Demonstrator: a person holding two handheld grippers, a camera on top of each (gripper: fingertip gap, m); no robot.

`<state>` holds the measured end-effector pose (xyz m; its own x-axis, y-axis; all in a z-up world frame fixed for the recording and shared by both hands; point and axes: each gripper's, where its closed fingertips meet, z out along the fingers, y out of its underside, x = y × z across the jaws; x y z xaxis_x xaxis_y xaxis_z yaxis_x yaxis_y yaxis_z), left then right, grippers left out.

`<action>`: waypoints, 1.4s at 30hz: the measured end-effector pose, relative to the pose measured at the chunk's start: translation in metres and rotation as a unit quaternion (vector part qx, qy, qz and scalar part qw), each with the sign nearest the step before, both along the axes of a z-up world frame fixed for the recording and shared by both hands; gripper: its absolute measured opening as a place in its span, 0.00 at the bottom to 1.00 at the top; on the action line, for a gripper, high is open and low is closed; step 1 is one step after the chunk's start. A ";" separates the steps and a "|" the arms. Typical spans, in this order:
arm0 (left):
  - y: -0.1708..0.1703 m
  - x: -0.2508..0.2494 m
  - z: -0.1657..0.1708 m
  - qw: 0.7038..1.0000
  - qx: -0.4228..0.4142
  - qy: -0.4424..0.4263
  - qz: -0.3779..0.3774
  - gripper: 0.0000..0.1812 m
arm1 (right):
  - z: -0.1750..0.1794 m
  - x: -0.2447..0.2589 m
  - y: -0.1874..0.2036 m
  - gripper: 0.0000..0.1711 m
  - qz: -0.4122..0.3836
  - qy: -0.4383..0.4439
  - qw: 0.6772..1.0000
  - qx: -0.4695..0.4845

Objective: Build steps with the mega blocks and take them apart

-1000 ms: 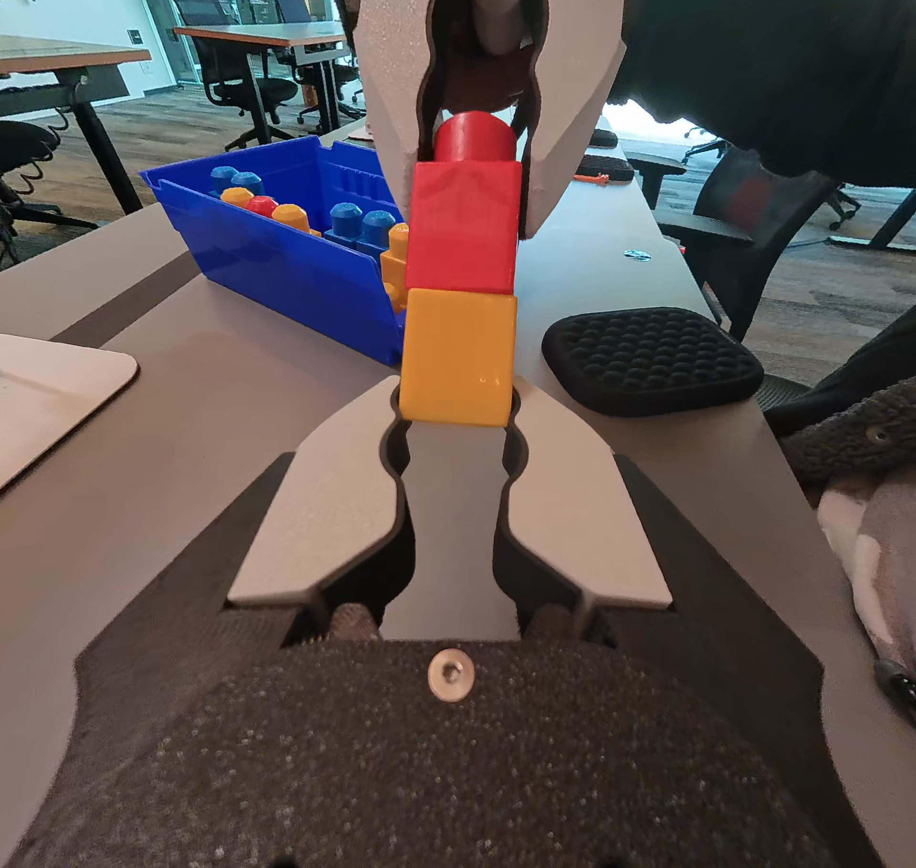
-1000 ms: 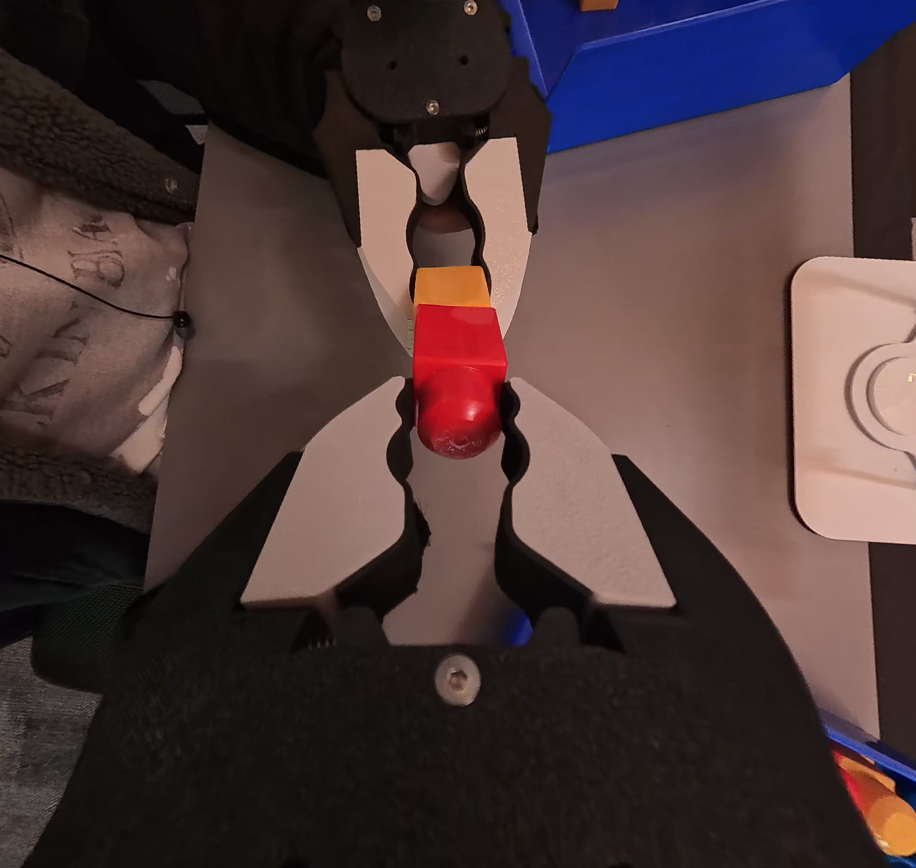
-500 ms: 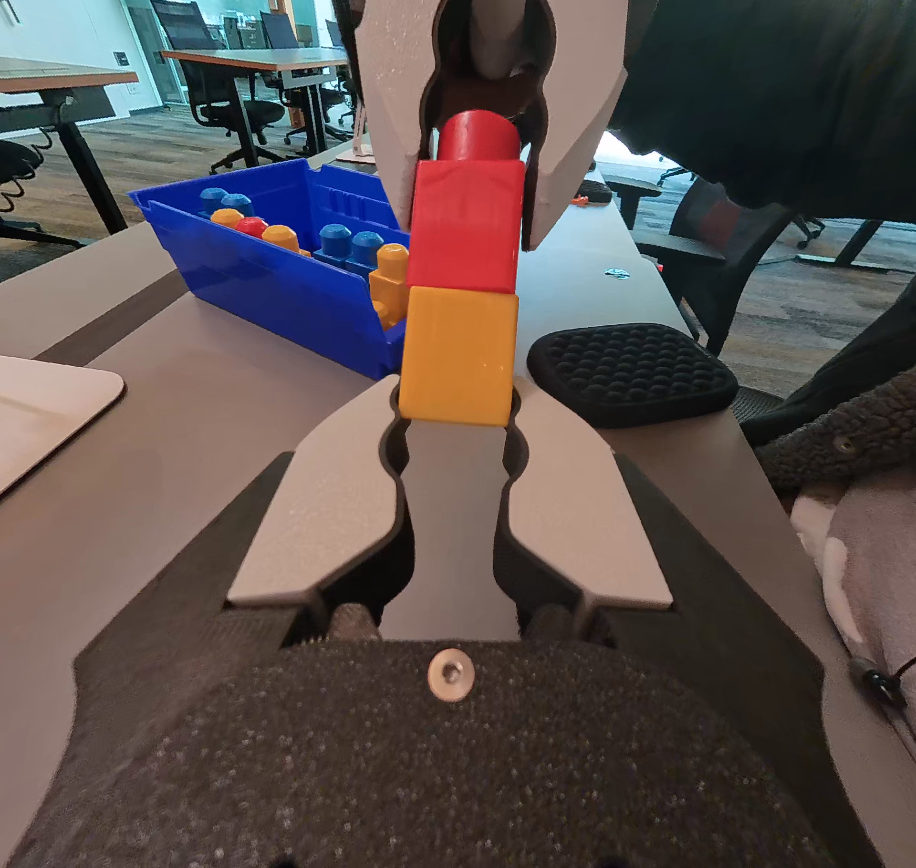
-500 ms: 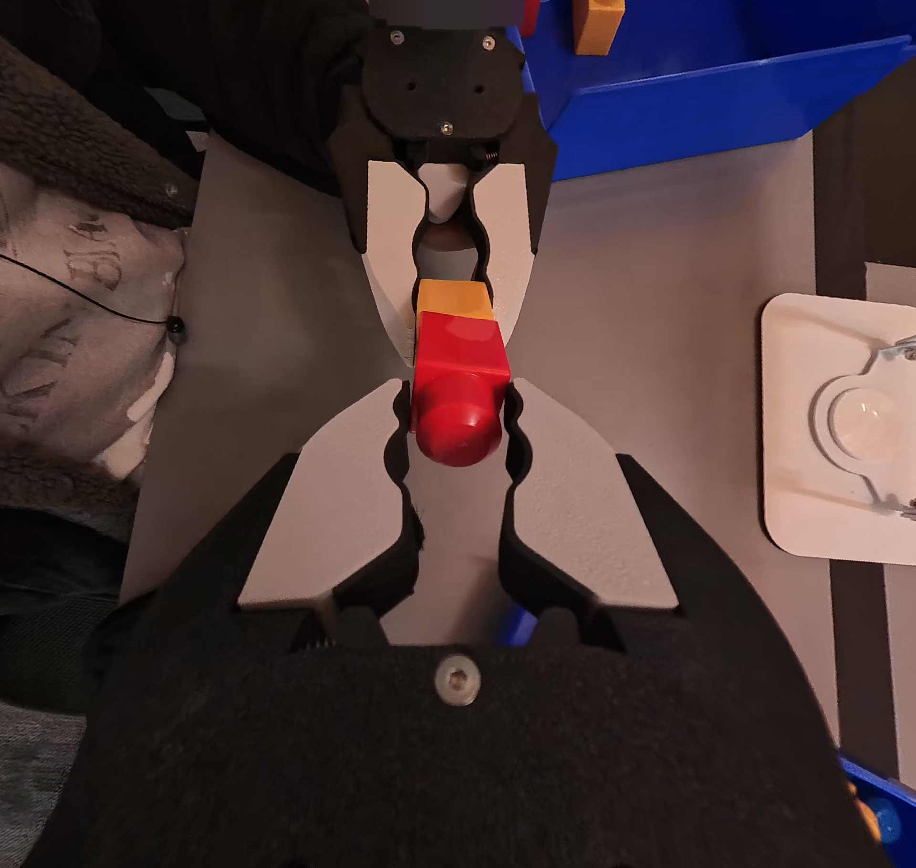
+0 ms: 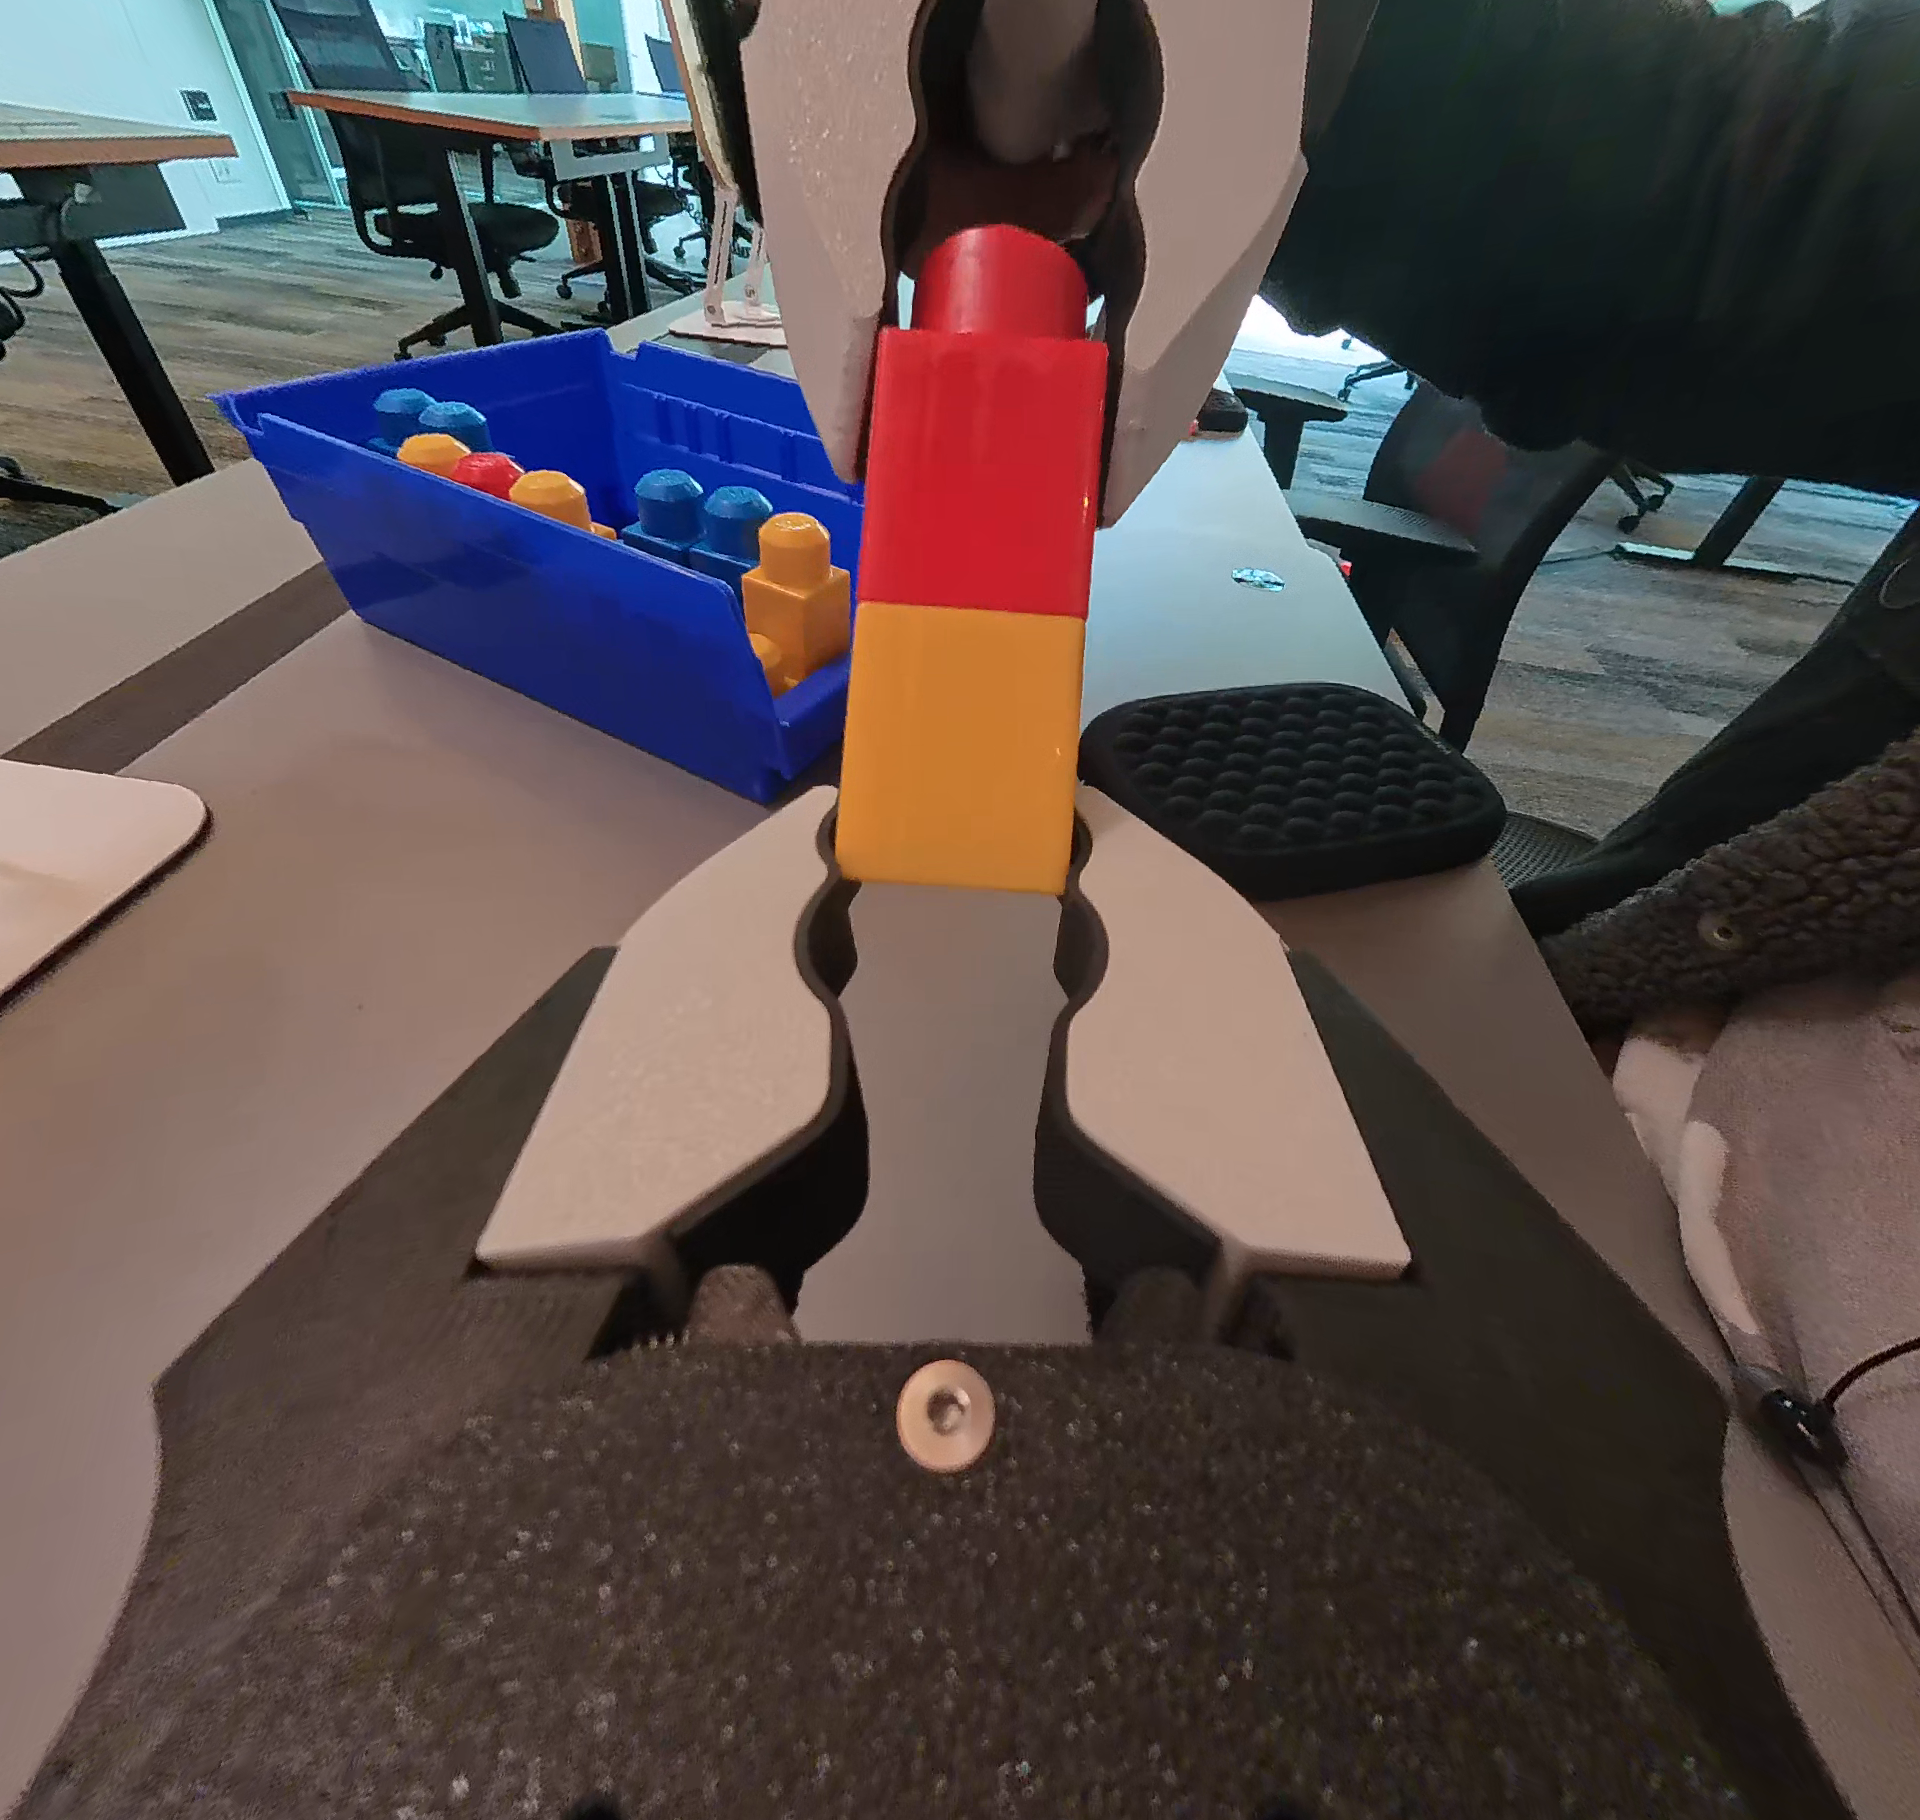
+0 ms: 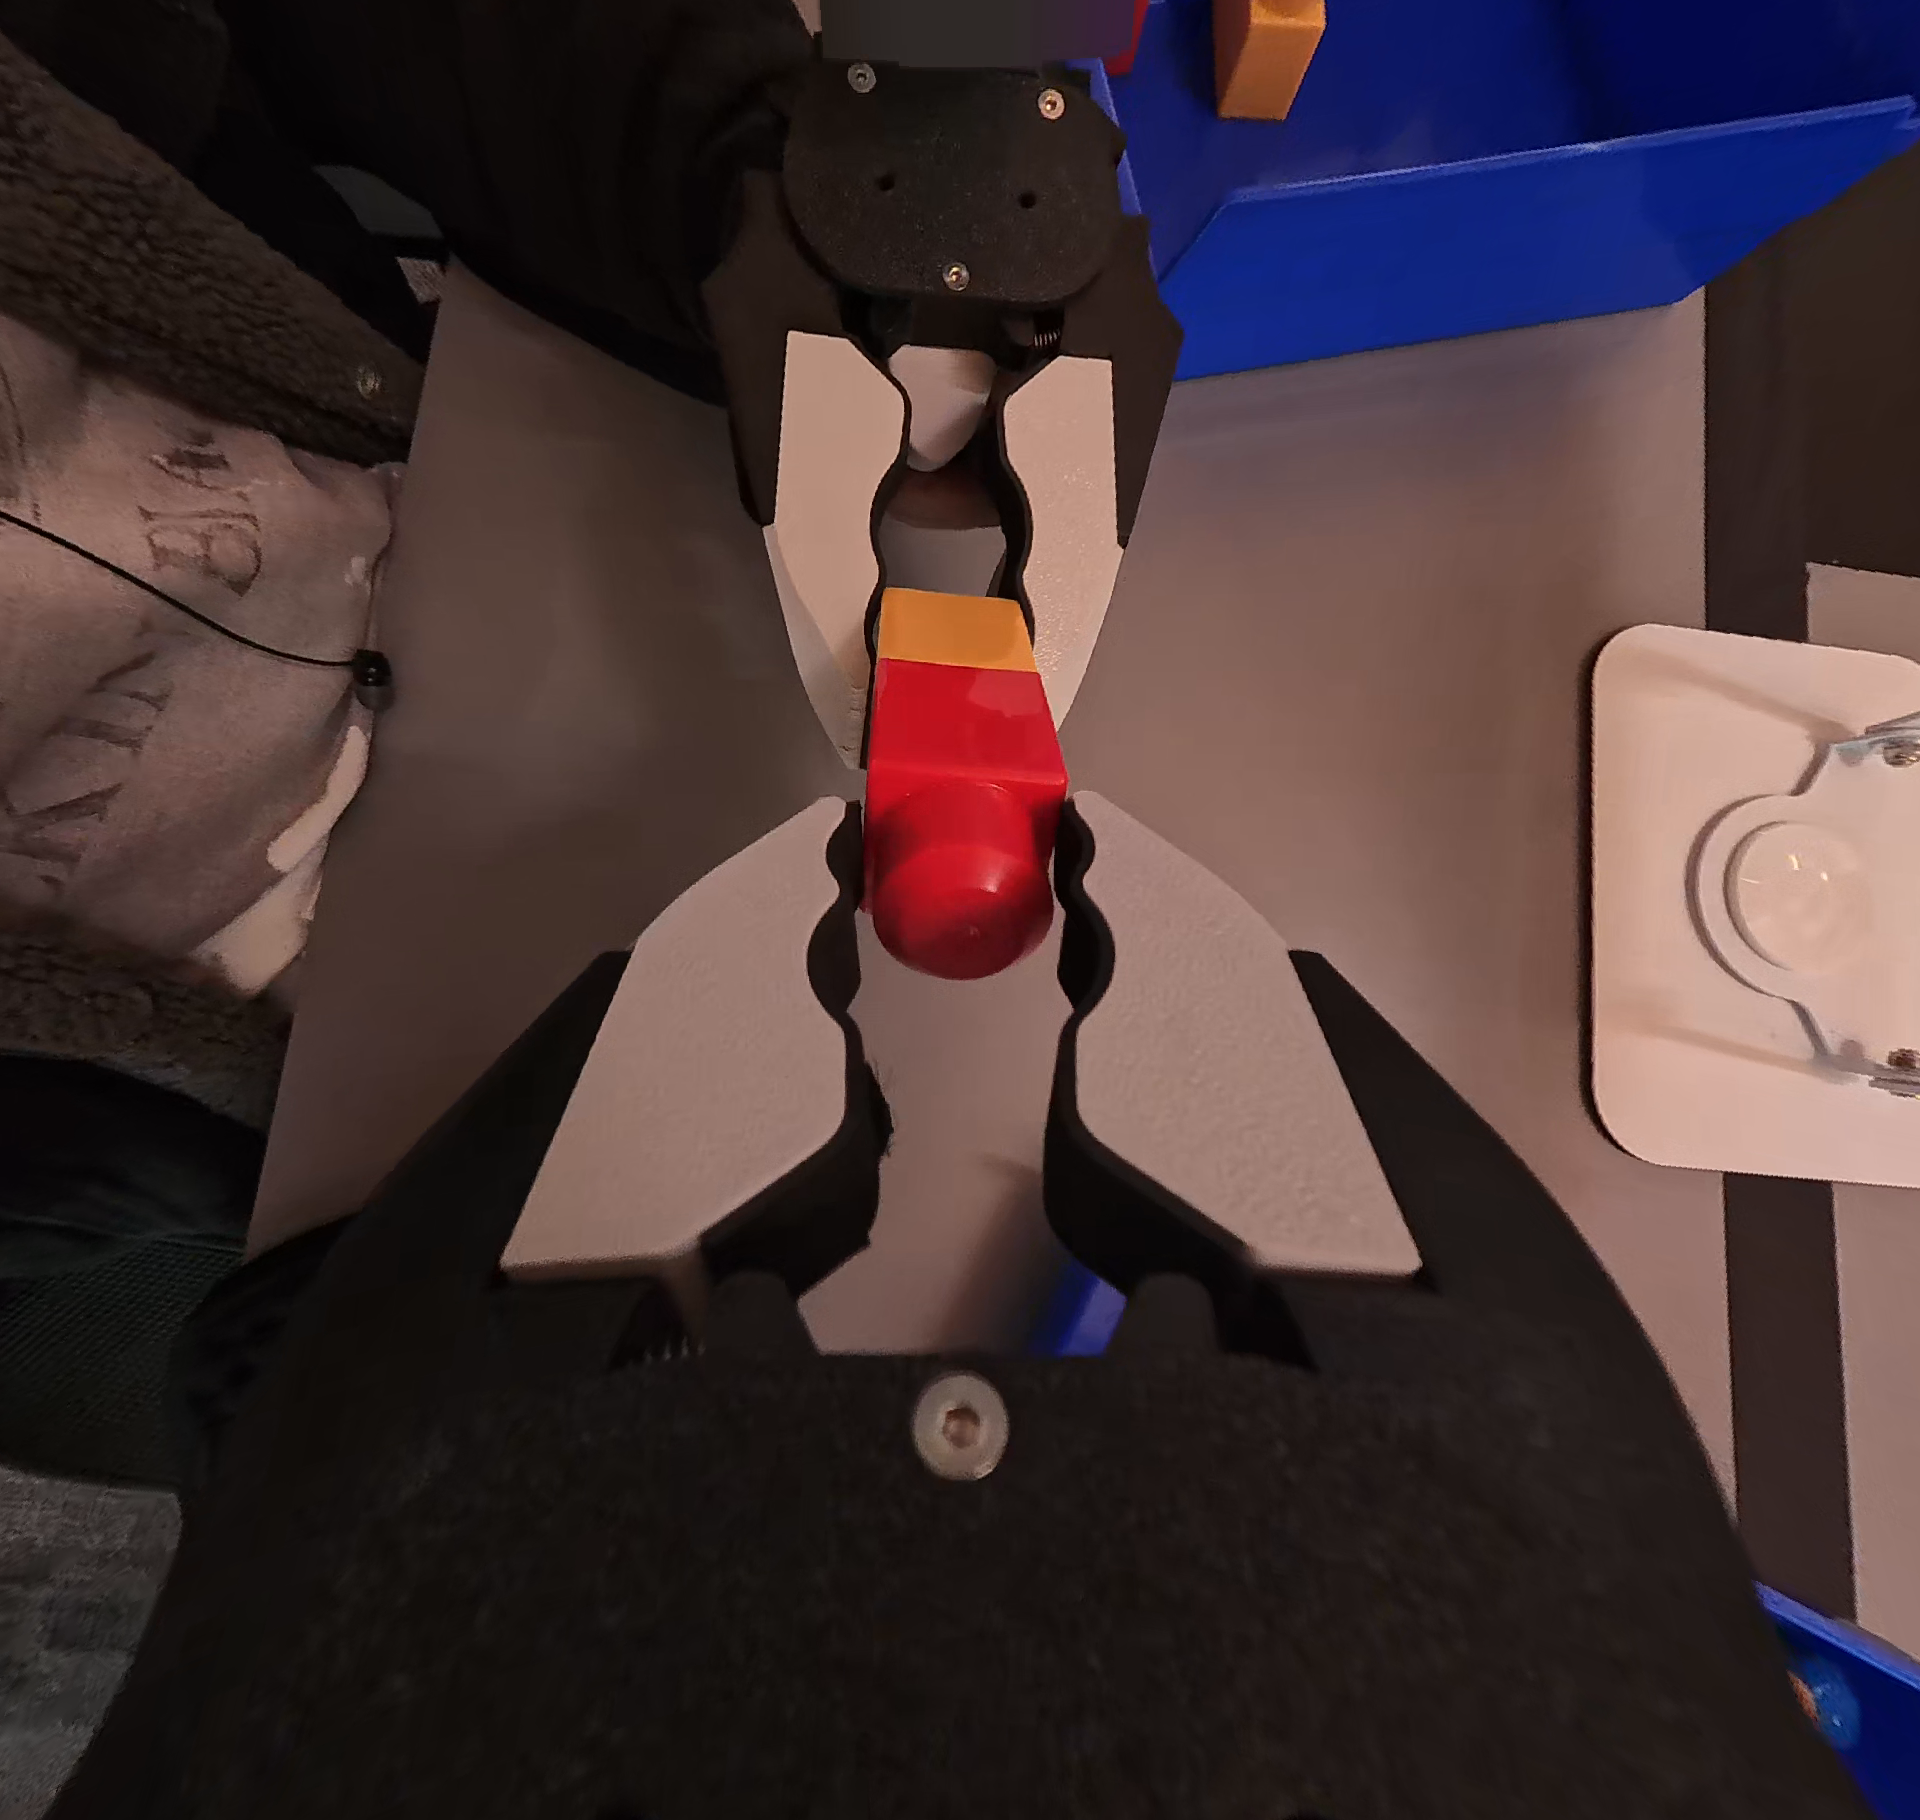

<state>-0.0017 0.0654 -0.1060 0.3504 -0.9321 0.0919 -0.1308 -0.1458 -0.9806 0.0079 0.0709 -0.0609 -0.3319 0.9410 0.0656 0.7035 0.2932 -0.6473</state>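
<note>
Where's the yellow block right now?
The yellow block is centre-frame in the left wrist view, gripped by the left gripper, directly under the red block that the right gripper clamps, just right of the blue bin.

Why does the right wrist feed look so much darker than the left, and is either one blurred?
Left wrist view: daylit and sharp on the red block and yellow block, with a small glare spot and wide-angle bending at the edges. Right wrist view: it looks down into shade, dim and warm-toned, yet the red block stays sharp.
</note>
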 end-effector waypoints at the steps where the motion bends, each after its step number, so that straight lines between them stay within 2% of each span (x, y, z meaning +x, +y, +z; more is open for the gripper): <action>1: 0.001 -0.001 0.003 1.000 0.002 -0.007 0.003 0.20 | 0.003 -0.001 0.001 0.20 -0.005 0.006 1.000 0.000; 5: 0.004 -0.009 0.018 0.998 0.001 -0.056 0.011 0.20 | 0.020 0.000 0.011 0.30 -0.039 0.052 0.998 -0.011; 8: 0.004 -0.014 0.031 0.995 0.000 -0.103 0.012 0.20 | 0.022 0.004 0.013 0.31 -0.058 0.093 0.993 -0.036; 12: 0.002 -0.013 0.036 0.992 -0.002 -0.123 0.008 0.20 | 0.021 0.004 0.007 0.30 -0.078 0.169 0.981 -0.062; 18: -0.005 -0.005 0.039 0.989 0.007 -0.150 -0.005 0.20 | 0.050 0.002 -0.003 0.26 -0.110 0.340 0.927 -0.118; 22: -0.010 0.003 0.034 0.989 0.008 -0.147 -0.016 0.20 | 0.061 0.002 -0.006 0.26 -0.116 0.391 0.903 -0.135; 25: -0.012 0.007 0.031 0.989 0.004 -0.148 -0.023 0.21 | 0.061 0.000 -0.008 0.26 -0.115 0.400 0.898 -0.146; 28: -0.012 0.009 0.029 0.989 0.001 -0.143 -0.023 0.21 | 0.056 -0.002 -0.010 0.17 -0.110 0.389 0.904 -0.142; 33: -0.010 0.009 0.028 0.990 -0.005 -0.138 -0.017 0.21 | 0.056 0.002 -0.007 0.16 -0.115 0.362 0.914 -0.143; 34: -0.008 0.008 0.025 0.991 -0.007 -0.131 -0.012 0.26 | 0.060 0.006 -0.003 0.16 -0.119 0.360 0.914 -0.143; 36: -0.002 0.005 0.020 0.993 -0.015 -0.119 0.003 0.31 | 0.072 0.017 0.013 0.16 -0.141 0.350 0.917 -0.128; 42: 0.007 0.001 0.013 0.995 -0.009 -0.096 0.028 0.30 | 0.100 0.077 0.102 0.16 -0.259 0.270 0.927 -0.015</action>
<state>-0.0004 0.0721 -0.0926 0.3761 -0.9094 0.1775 0.0668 -0.1644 -0.9841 0.0849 0.1731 0.0387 0.2394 0.9690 0.0606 0.3153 -0.0186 -0.9488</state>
